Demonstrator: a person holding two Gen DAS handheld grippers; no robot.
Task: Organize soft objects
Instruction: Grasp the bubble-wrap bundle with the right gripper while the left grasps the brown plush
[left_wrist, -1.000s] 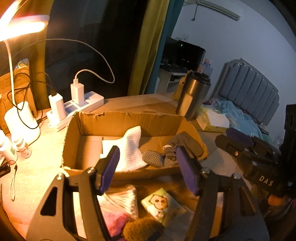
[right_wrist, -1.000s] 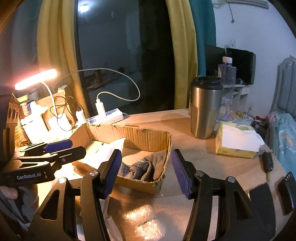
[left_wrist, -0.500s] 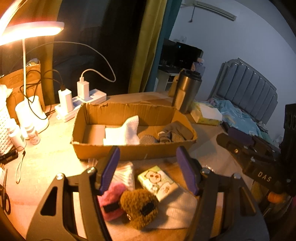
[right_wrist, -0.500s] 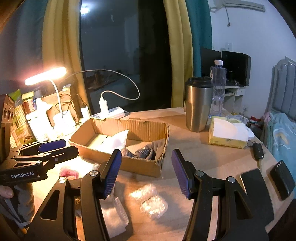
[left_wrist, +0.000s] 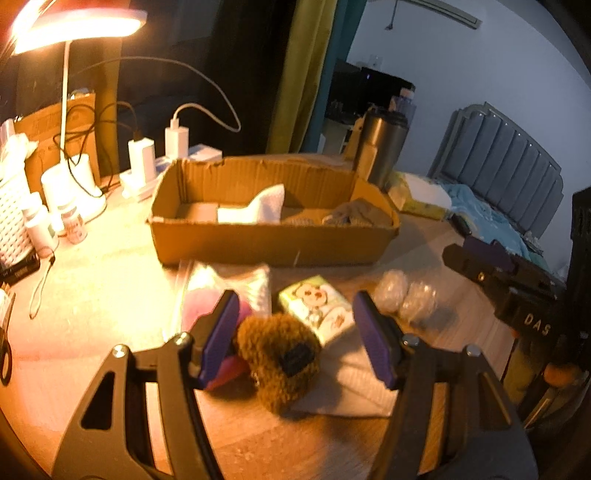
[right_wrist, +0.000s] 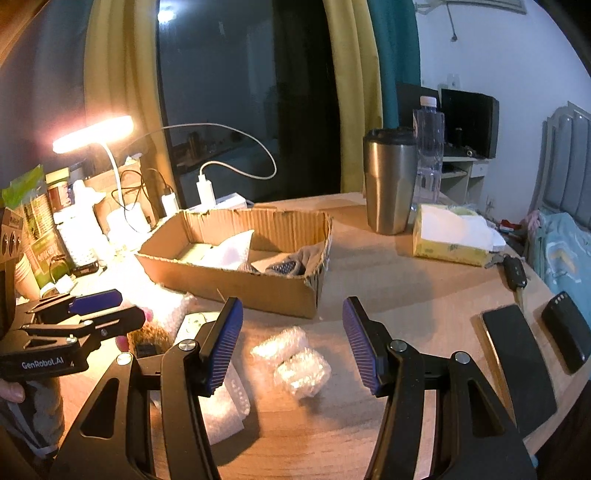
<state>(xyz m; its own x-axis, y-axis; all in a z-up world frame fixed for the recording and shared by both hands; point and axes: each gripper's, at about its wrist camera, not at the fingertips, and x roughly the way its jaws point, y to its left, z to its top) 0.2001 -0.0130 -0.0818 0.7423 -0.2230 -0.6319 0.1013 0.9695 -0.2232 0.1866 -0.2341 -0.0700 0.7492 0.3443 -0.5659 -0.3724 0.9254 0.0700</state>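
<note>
The wooden table (right_wrist: 424, 295) fills the lower half of both views. On it, at centre frame, sits my cardboard box (left_wrist: 273, 243), holding a white cloth (left_wrist: 258, 210) at its middle and grey-brown socks (left_wrist: 354, 218) at its right end. A steel tumbler (right_wrist: 388, 184) stands upper right of the box in the right wrist view, with a yellow tissue pack (right_wrist: 454, 240) just beside it. The lit desk lamp (left_wrist: 74, 26) glares from the upper left.

My left claw (left_wrist: 295, 339) is spread wide at the bottom centre of its view, holding nothing; between its purple pads lies a brown fuzzy item (left_wrist: 280, 358), and I cannot tell whether a pad touches it. A pink fuzzy item (left_wrist: 225, 369) peeks out behind the left pad. Just above sit a cartoon tissue packet (left_wrist: 317, 306) and a clear bag of white stuff (left_wrist: 229, 288).

My right claw (right_wrist: 291, 343) is also wide and empty, lower centre, with two bubble-wrap bundles (right_wrist: 295, 362) lying on the table between its fingers.
</note>
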